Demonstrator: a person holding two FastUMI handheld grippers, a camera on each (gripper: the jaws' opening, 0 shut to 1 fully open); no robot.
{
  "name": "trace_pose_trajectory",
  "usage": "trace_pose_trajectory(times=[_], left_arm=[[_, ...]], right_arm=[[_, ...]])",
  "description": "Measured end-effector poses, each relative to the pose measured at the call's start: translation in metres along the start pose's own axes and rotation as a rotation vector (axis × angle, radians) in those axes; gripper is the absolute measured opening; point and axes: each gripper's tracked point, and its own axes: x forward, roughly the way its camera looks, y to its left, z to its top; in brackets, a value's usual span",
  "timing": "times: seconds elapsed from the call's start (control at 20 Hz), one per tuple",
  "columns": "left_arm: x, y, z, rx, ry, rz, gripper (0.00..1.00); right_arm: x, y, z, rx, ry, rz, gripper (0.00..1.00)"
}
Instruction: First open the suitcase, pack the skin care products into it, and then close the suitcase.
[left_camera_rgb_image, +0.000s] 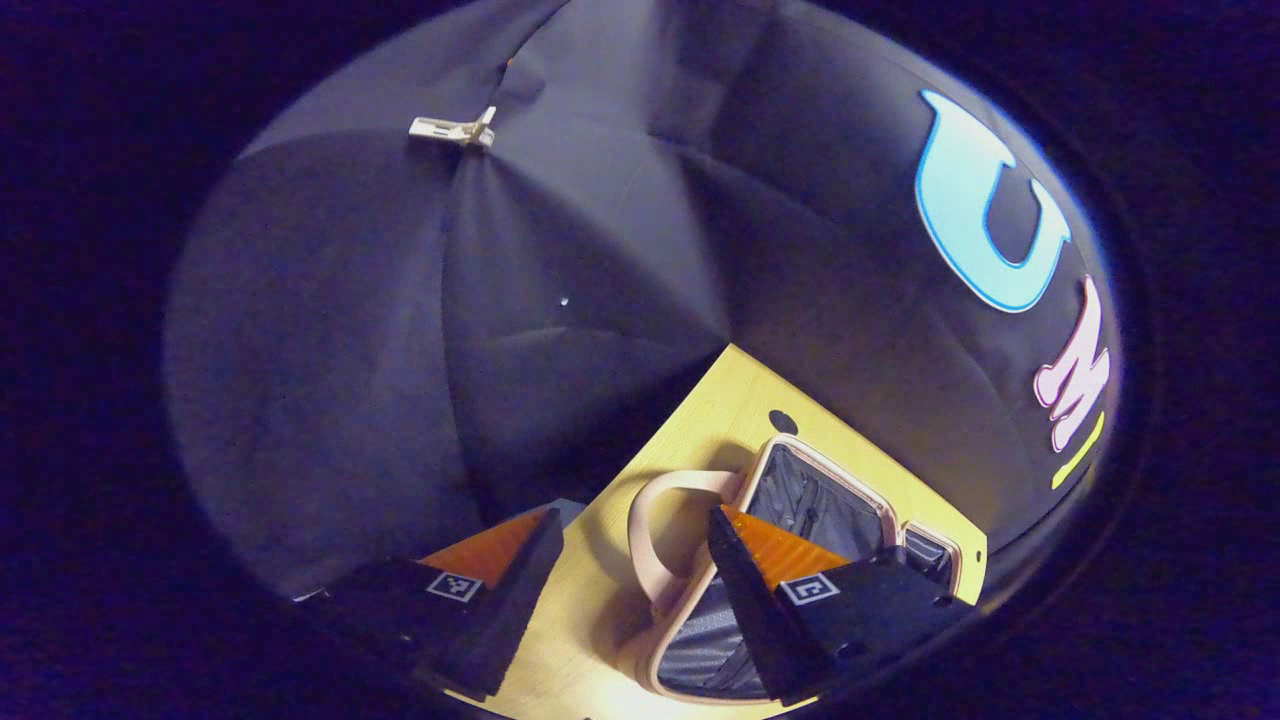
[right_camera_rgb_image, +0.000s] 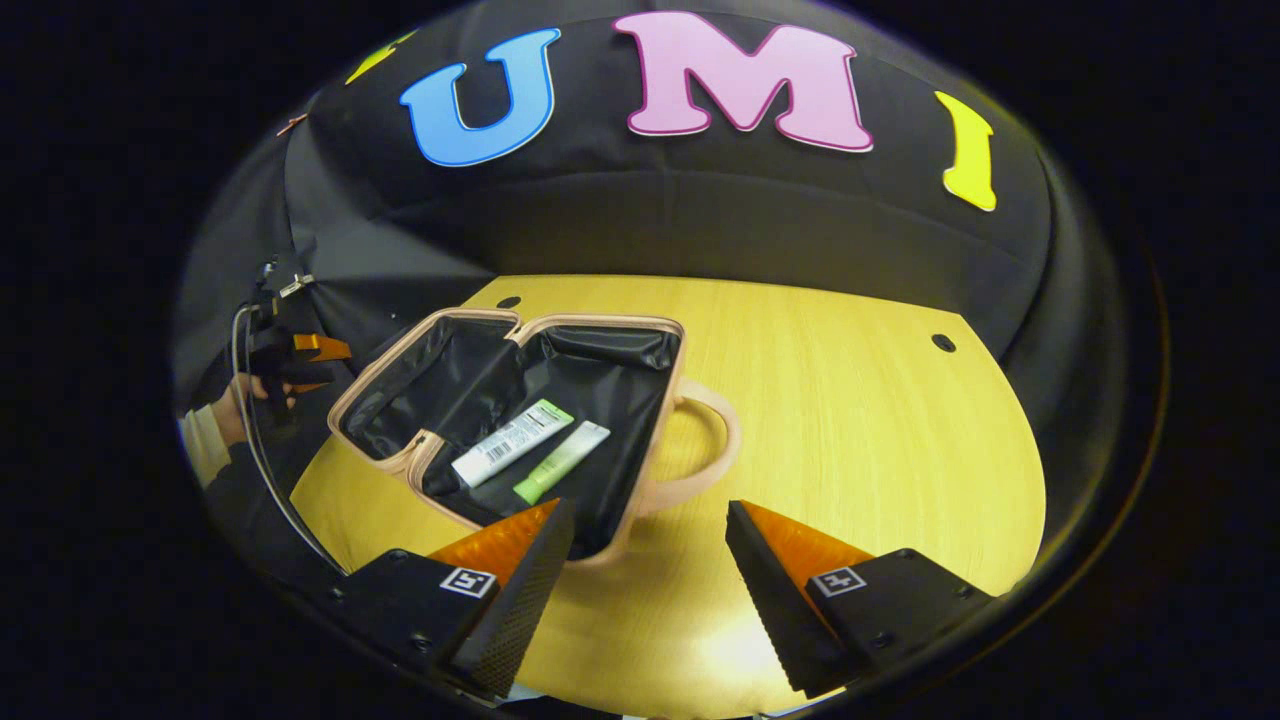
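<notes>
In the right gripper view, a person's hand (right_camera_rgb_image: 235, 405) is seen at the far left edge, holding the left gripper (right_camera_rgb_image: 285, 350) raised beside the open suitcase (right_camera_rgb_image: 520, 420); from this distance it cannot be told how far its fingers are parted. The suitcase is laid open on the wooden table (right_camera_rgb_image: 850, 420), its two dark-lined halves spread side by side and edged in pale pink. Two skin care products are lodged inside the nearer half: a white tube (right_camera_rgb_image: 510, 442) and, just beside it to the right, a green tube (right_camera_rgb_image: 560, 462), both lying flat and slanted the same way. A pink handle (right_camera_rgb_image: 712, 440) is curved out from the suitcase's right edge onto the bare tabletop. At the bottom of this view the right gripper (right_camera_rgb_image: 650, 570) is held above the table with its fingers spread wide and nothing between them; the left finger is seen in front of the suitcase's near rim.

In the left gripper view, the left gripper's own fingers (left_camera_rgb_image: 520, 580) are likewise shown wide apart and empty. The table's corner and the suitcase's handle are framed between them, while the right finger is set in front of the open, dark-lined interior of the case.
</notes>
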Motion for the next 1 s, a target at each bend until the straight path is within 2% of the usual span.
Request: trace_pose_trajectory(times=[0.15,0.25,0.3,0.35,0.4,0.45,0.5,0.55,0.65,0.7,0.75,0.85,1.0], left_arm=[[0.030,-0.019,-0.010,-0.072,0.106,-0.079,0.76],[0.038,-0.012,-0.020,-0.050,0.167,-0.056,0.70],[0.042,-0.009,-0.026,-0.031,0.200,-0.037,0.77],[0.046,-0.009,-0.034,-0.033,0.220,-0.026,0.65],[0.049,-0.007,-0.034,-0.046,0.222,-0.010,0.60],[0.049,-0.005,-0.034,-0.058,0.213,0.008,0.33],[0.045,-0.007,-0.029,-0.064,0.208,0.017,0.29],[0.042,-0.008,-0.032,-0.052,0.206,0.016,0.19],[0.034,-0.016,-0.026,0.001,0.197,0.021,0.15],[0.025,-0.020,-0.021,0.032,0.184,0.044,0.10],[0.017,-0.025,-0.015,0.072,0.160,0.064,0.12],[-0.009,-0.043,0.004,0.175,0.115,0.075,0.10],[-0.066,-0.093,0.036,0.289,0.039,0.052,0.07]], right_arm=[[-0.014,-0.023,-0.019,0.032,0.022,-0.042,0.98],[-0.023,-0.035,-0.035,0.061,0.059,-0.062,0.98],[-0.029,-0.040,-0.038,0.083,0.064,-0.065,0.98],[-0.033,-0.047,-0.038,0.101,0.061,-0.078,0.98],[-0.034,-0.054,-0.043,0.110,0.064,-0.094,0.98],[-0.035,-0.061,-0.046,0.116,0.070,-0.108,0.98],[-0.038,-0.067,-0.044,0.124,0.064,-0.116,0.98],[-0.038,-0.074,-0.039,0.129,0.049,-0.127,0.98],[-0.039,-0.086,-0.030,0.136,0.019,-0.141,0.98],[-0.038,-0.092,-0.027,0.145,0.017,-0.146,0.98],[-0.038,-0.096,-0.024,0.163,0.019,-0.146,0.98],[-0.039,-0.103,-0.012,0.192,0.010,-0.130,0.98],[-0.043,-0.115,0.004,0.190,-0.012,-0.101,0.98]])
